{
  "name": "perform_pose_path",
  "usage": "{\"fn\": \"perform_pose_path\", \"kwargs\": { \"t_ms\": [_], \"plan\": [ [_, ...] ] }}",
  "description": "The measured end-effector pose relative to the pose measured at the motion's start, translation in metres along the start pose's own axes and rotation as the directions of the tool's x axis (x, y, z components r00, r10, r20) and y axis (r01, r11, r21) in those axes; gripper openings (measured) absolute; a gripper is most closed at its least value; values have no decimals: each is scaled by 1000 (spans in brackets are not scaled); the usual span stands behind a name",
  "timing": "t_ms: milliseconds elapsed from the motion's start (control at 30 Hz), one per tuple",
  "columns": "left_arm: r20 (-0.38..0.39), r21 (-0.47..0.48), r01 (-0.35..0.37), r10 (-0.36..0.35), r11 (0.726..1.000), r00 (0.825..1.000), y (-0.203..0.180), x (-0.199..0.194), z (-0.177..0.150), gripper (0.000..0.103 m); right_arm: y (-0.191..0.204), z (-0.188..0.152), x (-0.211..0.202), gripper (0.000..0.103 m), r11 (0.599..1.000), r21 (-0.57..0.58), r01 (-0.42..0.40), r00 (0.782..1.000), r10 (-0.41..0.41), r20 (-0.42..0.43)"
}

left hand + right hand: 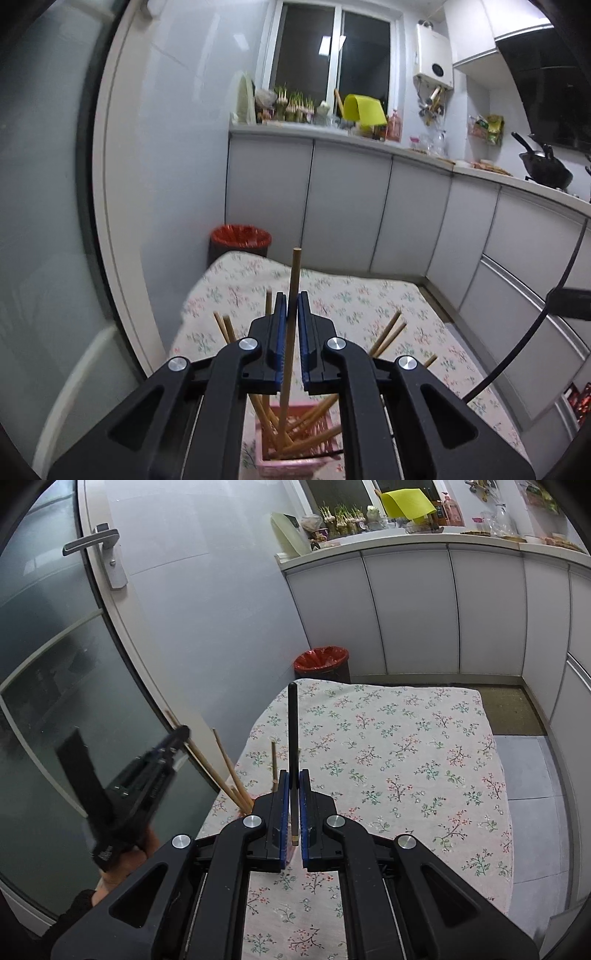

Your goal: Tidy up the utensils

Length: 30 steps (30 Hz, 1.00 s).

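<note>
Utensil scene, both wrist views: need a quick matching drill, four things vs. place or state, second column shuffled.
Things:
1. wooden chopstick
2. black-tipped chopstick
3. pink holder
4. red-lined bin

Places or states:
A. on the floor beyond the floral tablecloth
B. clamped in the left claw, lower end down in the holder
C. clamped in the right claw
D. on the table, full of leaning chopsticks

Pairs: 1-B, 2-C, 3-D, 4-A

Grey cabinets point(351, 199), dark window point(332, 55)
</note>
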<state>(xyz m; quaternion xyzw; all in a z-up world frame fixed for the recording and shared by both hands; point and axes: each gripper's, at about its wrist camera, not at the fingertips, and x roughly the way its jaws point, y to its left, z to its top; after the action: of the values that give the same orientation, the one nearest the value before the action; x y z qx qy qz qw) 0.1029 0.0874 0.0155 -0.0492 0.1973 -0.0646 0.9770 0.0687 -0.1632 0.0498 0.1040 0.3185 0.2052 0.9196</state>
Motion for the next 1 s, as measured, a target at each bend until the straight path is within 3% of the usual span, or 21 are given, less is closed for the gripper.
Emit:
{"fn": "perform_pose_path", "kwargs": {
  "t_ms": [100, 133, 167, 200, 333, 467, 667, 1000],
  "plan": [
    [-32, -41, 7, -8, 999, 999, 7, 1, -1, 12, 8, 2, -1, 4, 1000, -4, -19, 1000, 19, 9],
    [-34, -56, 9, -11, 998, 999, 10, -2, 0, 18, 12, 3, -1, 4, 1000, -7, -27, 1000, 27, 10],
    [-35, -64, 12, -14, 998, 999, 12, -5, 0, 33, 15, 3, -1, 4, 999, -9, -32, 999, 32, 11],
    [-33, -71, 5, -7, 997, 999, 15, -10, 0, 41, 19, 3, 0, 4, 999, -12, -39, 999, 39, 10],
    [-95, -47, -73, 68, 996, 993, 19, -19, -6, 43, 37, 3, 6, 4, 998, -39, -59, 998, 59, 7],
    [-209, -41, -177, 165, 983, 964, 32, -17, -19, 50, 54, 1, 15, 4, 995, -72, -70, 998, 70, 1],
    [-330, -69, -212, 178, 975, 927, 52, -9, -41, 56, 69, -6, 48, 4, 992, -118, -37, 999, 38, 1],
    [-341, -49, -248, 217, 967, 914, 70, -9, -44, 69, 84, -20, 107, 4, 983, -181, 6, 999, -12, -30]
  ]
}}
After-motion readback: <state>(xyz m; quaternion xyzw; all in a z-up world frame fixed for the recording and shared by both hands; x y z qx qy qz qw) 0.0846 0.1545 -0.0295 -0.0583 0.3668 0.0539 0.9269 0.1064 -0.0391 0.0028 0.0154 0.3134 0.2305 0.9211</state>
